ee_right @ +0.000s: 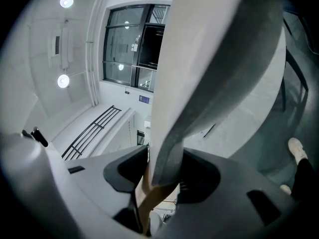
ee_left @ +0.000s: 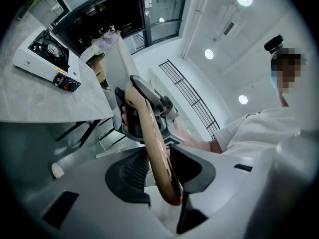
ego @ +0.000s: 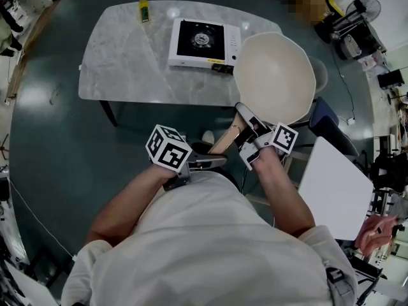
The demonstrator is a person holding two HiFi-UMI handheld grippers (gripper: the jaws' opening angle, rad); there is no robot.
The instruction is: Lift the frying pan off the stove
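Observation:
The cream frying pan point(ego: 274, 75) hangs in the air off the table's front right corner, tipped up on edge, well clear of the white single-burner stove point(ego: 204, 42). Its wooden handle point(ego: 226, 139) points back toward the person. My right gripper point(ego: 250, 131) is shut on the handle close to the pan. My left gripper point(ego: 213, 161) is shut on the handle's lower end. In the left gripper view the wooden handle point(ee_left: 154, 148) runs between the pads of the left gripper point(ee_left: 162, 176), with the stove point(ee_left: 47, 56) far left. The right gripper point(ee_right: 162, 176) clamps the pan point(ee_right: 209, 59) where its handle point(ee_right: 149, 195) begins.
The stove stands on a marble table point(ego: 121, 62) with a yellow-green bottle point(ego: 144, 7) at its back edge. A blue chair point(ego: 325, 120) and a white tabletop point(ego: 335, 190) are to the right. Equipment and a fan point(ego: 363, 8) crowd the far right.

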